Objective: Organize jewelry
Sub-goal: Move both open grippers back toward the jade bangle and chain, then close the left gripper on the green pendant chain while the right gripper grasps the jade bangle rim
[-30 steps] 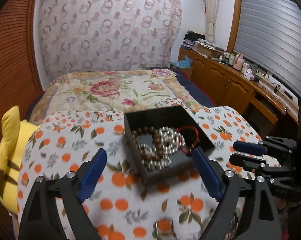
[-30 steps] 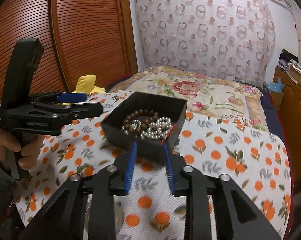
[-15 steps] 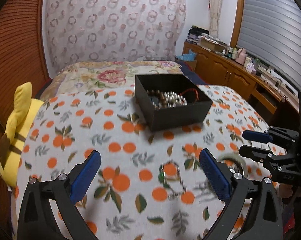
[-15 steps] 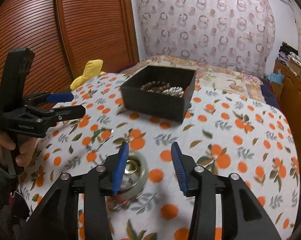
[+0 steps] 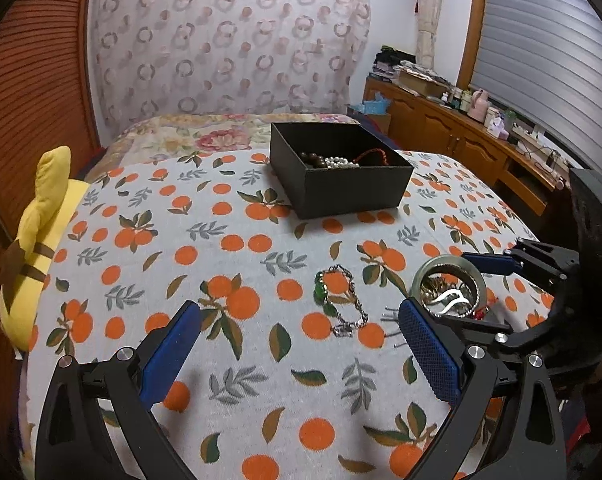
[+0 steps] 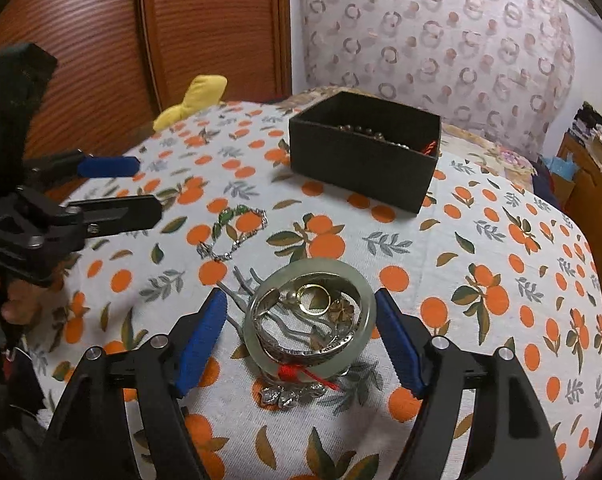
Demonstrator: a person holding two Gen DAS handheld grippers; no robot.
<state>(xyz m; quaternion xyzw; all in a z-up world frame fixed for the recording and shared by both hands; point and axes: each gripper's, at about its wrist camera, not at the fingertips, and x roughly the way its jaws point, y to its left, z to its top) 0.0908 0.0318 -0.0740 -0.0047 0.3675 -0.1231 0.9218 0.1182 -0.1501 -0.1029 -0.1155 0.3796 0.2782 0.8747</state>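
Pulled back from the black box point(image 6: 365, 148) since a second ago, both grippers, and lowered toward the nearer jewelry. Spread wide now, the right gripper point(image 6: 301, 338), blue pads either side of a pale green jade bangle point(image 6: 363, 304) without touching it. Lying inside that bangle: a gold ring point(image 6: 315, 300), a silver leaf-shaped piece point(image 6: 266, 302), a bronze clover charm point(image 6: 341, 312) and an engraved silver bangle point(image 6: 301, 350); just under its near edge, a red cord point(image 6: 297, 372) and a silver flower charm point(image 6: 289, 394). Also spread wide and holding nothing, the left gripper point(image 5: 301, 354), hovering over the orange-print tablecloth point(image 5: 229, 248). Just ahead of it, flat on the cloth, a silver chain bracelet with green stones point(image 5: 339, 300), beside the jade bangle. Farther off, toward the bed point(image 5: 189, 136), the open black box, holding brown wooden beads point(image 5: 315, 159), silver beads point(image 5: 341, 163) and a red string bracelet point(image 5: 375, 155). At the table's left edge, a yellow plush toy point(image 5: 41, 240). No readable writing or brand marks anywhere.
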